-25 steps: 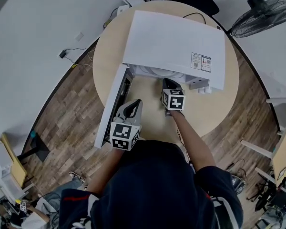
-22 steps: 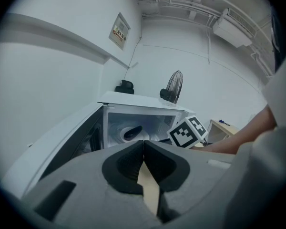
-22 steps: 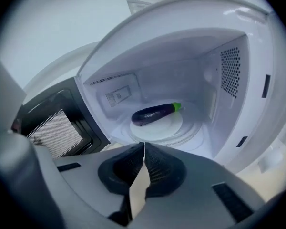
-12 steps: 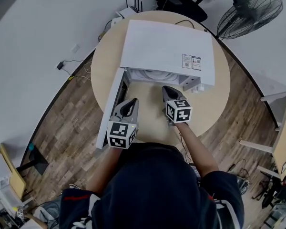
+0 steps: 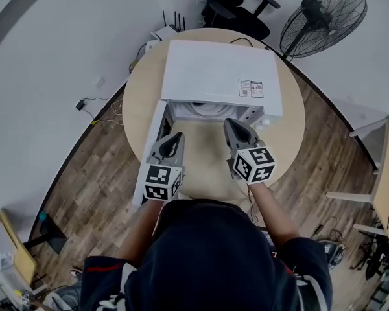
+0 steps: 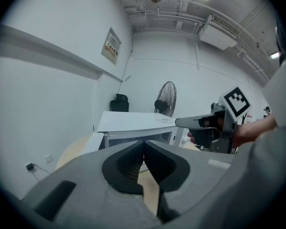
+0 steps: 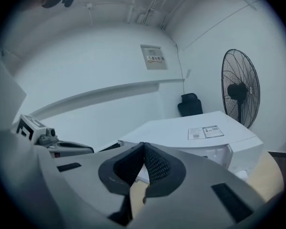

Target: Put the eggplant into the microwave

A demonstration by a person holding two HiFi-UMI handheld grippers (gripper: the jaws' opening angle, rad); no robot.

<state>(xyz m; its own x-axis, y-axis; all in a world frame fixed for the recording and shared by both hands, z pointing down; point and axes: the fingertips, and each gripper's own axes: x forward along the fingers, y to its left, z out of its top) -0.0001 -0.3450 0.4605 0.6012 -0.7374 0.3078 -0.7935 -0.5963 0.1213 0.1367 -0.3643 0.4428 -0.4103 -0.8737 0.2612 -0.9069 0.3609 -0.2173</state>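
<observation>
The white microwave [image 5: 220, 76] stands on the round wooden table [image 5: 137, 89], its door [image 5: 153, 149] swung open to the left. Inside, only a pale turntable [image 5: 204, 111] shows; no eggplant is visible in any view. My left gripper [image 5: 177, 137] hovers in front of the open door, shut with nothing between its jaws [image 6: 144, 142]. My right gripper [image 5: 230, 123] is raised before the oven's opening, also shut and empty [image 7: 144, 144]. Each gripper view looks level across the microwave's top [image 6: 133, 122] [image 7: 200, 132].
A standing fan [image 5: 321, 18] and a black office chair [image 5: 236, 8] are behind the table. A router [image 5: 165, 32] and cables lie at the table's far left edge. Wood floor surrounds the table; a white wall curves along the left.
Both grippers have risen, the right one much more, and it has drawn back from the microwave's opening toward the person. The microwave door stays open.
</observation>
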